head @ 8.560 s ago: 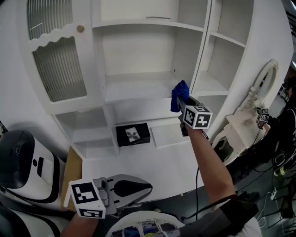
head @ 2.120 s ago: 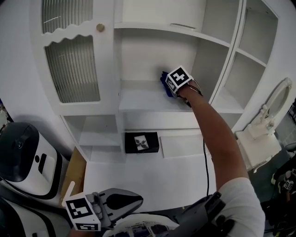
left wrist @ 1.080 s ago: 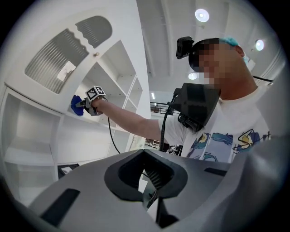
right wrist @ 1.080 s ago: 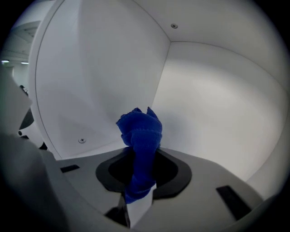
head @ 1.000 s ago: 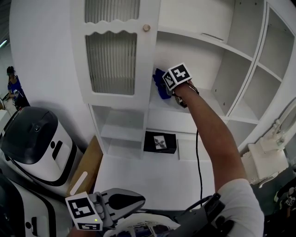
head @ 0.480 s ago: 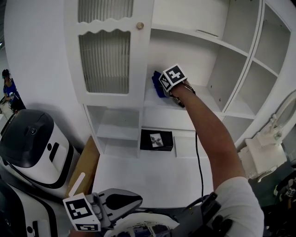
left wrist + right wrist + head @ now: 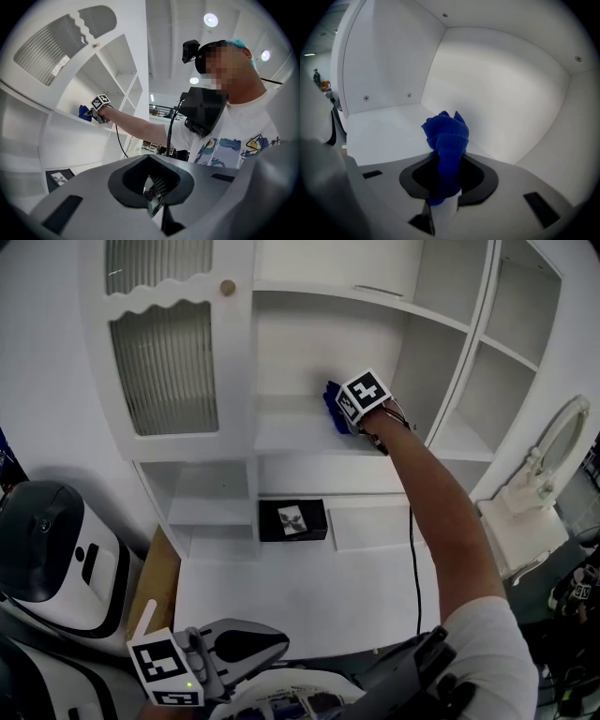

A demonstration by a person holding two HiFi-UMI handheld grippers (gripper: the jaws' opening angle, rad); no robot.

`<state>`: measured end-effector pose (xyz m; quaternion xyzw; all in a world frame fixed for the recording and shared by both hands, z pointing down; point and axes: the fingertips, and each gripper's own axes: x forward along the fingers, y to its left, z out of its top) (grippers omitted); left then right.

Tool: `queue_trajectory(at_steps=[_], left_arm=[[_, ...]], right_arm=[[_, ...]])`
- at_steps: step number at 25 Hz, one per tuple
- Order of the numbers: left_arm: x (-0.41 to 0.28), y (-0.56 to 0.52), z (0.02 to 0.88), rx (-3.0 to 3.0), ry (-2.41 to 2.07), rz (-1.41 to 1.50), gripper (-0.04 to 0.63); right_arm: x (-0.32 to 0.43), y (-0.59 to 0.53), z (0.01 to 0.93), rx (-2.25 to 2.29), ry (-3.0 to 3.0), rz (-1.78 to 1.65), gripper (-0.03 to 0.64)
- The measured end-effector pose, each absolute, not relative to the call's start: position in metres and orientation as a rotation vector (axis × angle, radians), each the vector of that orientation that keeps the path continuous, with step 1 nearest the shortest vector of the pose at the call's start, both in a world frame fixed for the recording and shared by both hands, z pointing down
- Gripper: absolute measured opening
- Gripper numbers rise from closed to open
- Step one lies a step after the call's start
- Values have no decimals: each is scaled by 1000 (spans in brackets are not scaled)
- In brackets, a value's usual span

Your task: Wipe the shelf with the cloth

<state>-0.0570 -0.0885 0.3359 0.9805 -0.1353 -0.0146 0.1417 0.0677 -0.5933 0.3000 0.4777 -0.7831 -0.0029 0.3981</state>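
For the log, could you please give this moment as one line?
right gripper: shut on cloth at shelf | left gripper: shut, low

The left claw (image 7: 152, 190) tilts up toward the cabinet (image 7: 56, 51), jaws together with nothing between them. Beyond it, an outstretched arm (image 7: 136, 125) ends in the right claw (image 7: 93, 115), which grips a blue cloth (image 7: 85, 112) at the shelf (image 7: 61, 119). A black box (image 7: 58, 178) lies lower left.

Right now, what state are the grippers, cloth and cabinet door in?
right gripper: shut on the cloth, inside the shelf bay.
cloth: bunched, clamped in that gripper.
left gripper: shut, empty, held low.
cabinet door: closed.
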Motion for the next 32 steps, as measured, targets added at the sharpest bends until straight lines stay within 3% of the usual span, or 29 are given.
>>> queue_trajectory(at_steps=[8, 16, 32], left_arm=[[-41, -95, 337, 2833, -323, -31, 14], [-48, -93, 337, 2831, -325, -31, 12], [-96, -69, 336, 2816, -474, -65, 14]], right_arm=[[144, -600, 301, 1310, -1766, -94, 110], [151, -596, 307, 1268, -1584, -228, 110], [-60, -560, 277, 1063, -2201, 34, 110]])
